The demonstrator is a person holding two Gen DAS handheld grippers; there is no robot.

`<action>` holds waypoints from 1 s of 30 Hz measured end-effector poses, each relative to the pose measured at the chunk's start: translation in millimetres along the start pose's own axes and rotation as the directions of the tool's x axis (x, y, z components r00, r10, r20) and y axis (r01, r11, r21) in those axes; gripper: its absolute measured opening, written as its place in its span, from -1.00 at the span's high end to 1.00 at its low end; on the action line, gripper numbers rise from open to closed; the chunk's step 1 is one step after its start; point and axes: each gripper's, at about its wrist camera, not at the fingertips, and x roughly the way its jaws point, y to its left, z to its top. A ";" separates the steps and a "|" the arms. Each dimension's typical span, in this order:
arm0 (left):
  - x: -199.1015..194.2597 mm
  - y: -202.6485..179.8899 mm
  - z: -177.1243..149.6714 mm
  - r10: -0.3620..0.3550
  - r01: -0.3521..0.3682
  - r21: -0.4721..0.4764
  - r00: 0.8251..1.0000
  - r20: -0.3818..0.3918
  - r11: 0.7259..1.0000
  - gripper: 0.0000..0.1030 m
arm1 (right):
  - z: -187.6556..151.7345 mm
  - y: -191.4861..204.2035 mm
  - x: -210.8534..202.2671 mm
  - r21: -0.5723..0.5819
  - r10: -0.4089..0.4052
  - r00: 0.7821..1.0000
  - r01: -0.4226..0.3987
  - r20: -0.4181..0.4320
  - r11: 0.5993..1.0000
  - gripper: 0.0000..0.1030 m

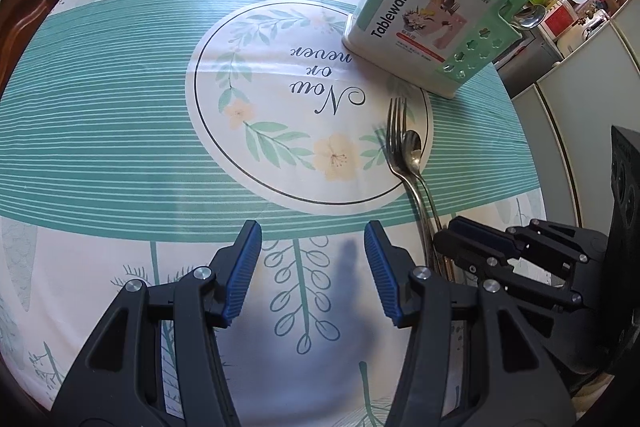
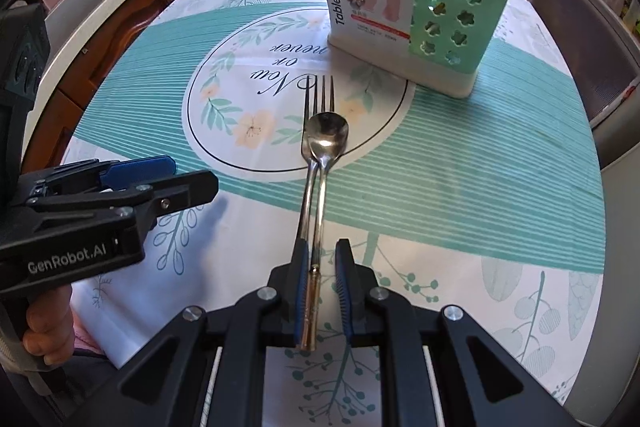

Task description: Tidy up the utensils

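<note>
Right wrist view: right claw (image 2: 323, 291) narrowly brackets spoon (image 2: 325, 137); left claw (image 1: 313, 269) gapes empty.

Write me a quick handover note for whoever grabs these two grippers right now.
Left gripper: open, empty, above the tablecloth.
Right gripper: fingers straddle the handles of the fork and spoon. The handles lie against one pad; the other pad stands apart, so they are not clamped. Both utensils point at the holder.
Done: one spoon already stands in the holder.
Left: close on the handles, lift, and drop fork and spoon into the holder.
</note>
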 end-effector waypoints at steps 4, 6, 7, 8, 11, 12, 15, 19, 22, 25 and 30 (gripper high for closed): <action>0.3 -0.2 0.1 -0.002 0.002 0.002 1.000 0.000 1.000 0.02 | 6.9 0.4 3.4 -0.010 -0.035 0.999 0.034 -0.012 0.999 0.73; 0.5 -0.2 0.1 -0.001 0.001 0.005 1.000 -0.002 1.000 0.02 | 11.6 -0.7 8.0 -0.012 -0.042 0.999 0.041 -0.032 0.999 0.74; 0.7 -0.2 0.1 0.000 0.000 0.006 1.000 -0.004 1.000 0.02 | 14.7 -0.1 9.0 -0.019 -0.045 0.999 0.044 -0.030 0.999 0.74; 0.8 -0.1 0.1 0.000 0.000 0.006 1.000 -0.005 1.000 0.02 | 16.6 0.4 9.8 -0.024 -0.048 0.998 0.047 -0.034 0.999 0.74; 1.5 -1.4 1.5 0.002 -0.002 0.010 1.000 -0.009 1.000 0.02 | 28.3 2.2 15.0 -0.035 -0.062 0.997 0.060 -0.048 0.998 0.74; 1.3 -1.7 1.7 0.004 -0.004 0.013 1.000 -0.010 1.000 0.02 | 32.6 2.7 17.1 -0.037 -0.064 0.996 0.062 -0.056 0.997 0.73; 1.0 -5.6 4.6 0.004 -0.003 0.025 1.000 -0.021 1.000 0.02 | 44.0 6.8 23.3 -0.059 -0.084 0.993 0.079 -0.080 0.995 0.74; 2.7 -14.0 12.7 -0.021 0.024 0.044 0.998 -0.065 0.999 0.02 | 49.8 7.6 26.5 -0.074 -0.086 0.990 0.078 -0.111 0.994 0.93; 10.0 -26.8 23.2 -0.055 0.062 0.046 0.990 -0.128 0.997 0.03 | 48.8 -6.7 24.8 0.002 -0.031 0.994 0.031 -0.108 1.000 0.93; 18.9 -49.5 36.3 -0.054 0.067 0.066 0.983 -0.175 0.996 0.04 | 42.4 -27.9 22.1 0.104 0.027 0.996 -0.017 -0.090 0.994 0.93; 43.5 -78.0 50.3 0.050 -0.027 0.084 0.960 -0.277 0.996 0.23 | 28.3 -61.4 14.1 0.254 0.090 0.995 -0.076 -0.045 0.964 0.93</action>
